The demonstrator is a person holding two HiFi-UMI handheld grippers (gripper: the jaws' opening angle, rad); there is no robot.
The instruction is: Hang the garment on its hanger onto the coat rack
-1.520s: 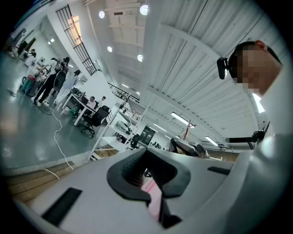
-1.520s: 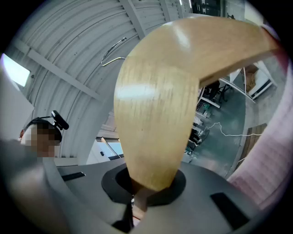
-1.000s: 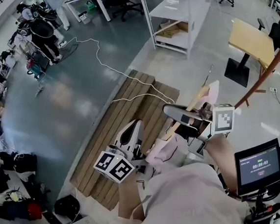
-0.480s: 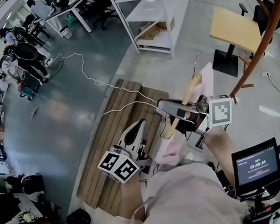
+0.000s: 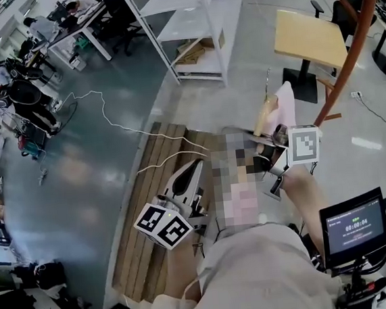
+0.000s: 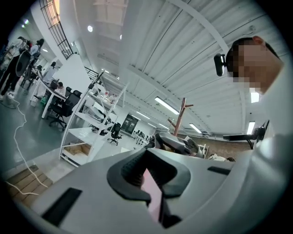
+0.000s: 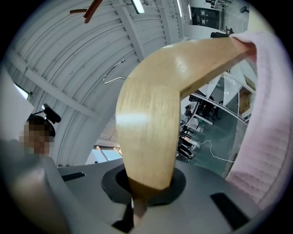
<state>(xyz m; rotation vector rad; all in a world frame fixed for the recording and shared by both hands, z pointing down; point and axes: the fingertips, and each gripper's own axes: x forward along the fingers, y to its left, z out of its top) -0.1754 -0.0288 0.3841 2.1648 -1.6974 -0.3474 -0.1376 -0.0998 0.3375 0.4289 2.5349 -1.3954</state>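
Observation:
A wooden hanger [image 5: 264,113] carries a pale pink garment [image 5: 285,105], which trails down toward my left side. My right gripper [image 5: 261,152] is shut on the hanger's arm [image 7: 151,109]. In the right gripper view the pink cloth [image 7: 265,119] drapes at the right and the metal hook [image 7: 112,73] stands free above. My left gripper [image 5: 192,173] is lower and to the left. In its own view it [image 6: 151,183] is shut on a fold of the pink garment [image 6: 153,194]. The reddish-brown coat rack [image 5: 349,47] rises at the upper right, apart from the hanger.
A wooden slatted platform [image 5: 157,208] lies on the floor below the grippers. White shelving [image 5: 201,27] stands ahead and a yellow table [image 5: 307,37] beside the rack. A white cable [image 5: 122,126] crosses the floor. A small screen [image 5: 355,226] sits at lower right. People stand at far left [image 5: 28,98].
The right gripper and hanger have risen and shifted right, toward the rack pole. More of the rack shows at upper right. The left gripper has kept its hold on the cloth.

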